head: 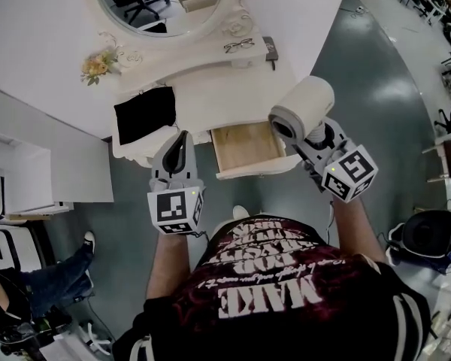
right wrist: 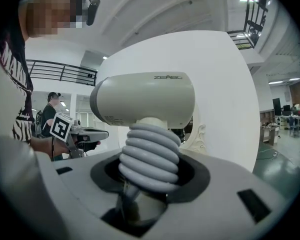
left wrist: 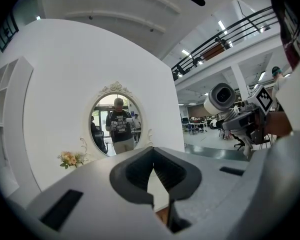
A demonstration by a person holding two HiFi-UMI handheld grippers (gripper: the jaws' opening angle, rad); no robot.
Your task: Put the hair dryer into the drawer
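Cream plastic hair dryer (head: 304, 102) with grey ribbed handle, clamped by that handle in the right gripper (head: 310, 143), hovers above the open pale wooden drawer (head: 248, 146) at its eight o'clock, best lowered barrel lengthways, while the left gripper (head: 181, 137) stays out, jaws together, empty.

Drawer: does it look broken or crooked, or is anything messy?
No, nothing looks wrong. The drawer is pulled out straight, nothing is spilled, and the right gripper holds the hair dryer by its handle near it.
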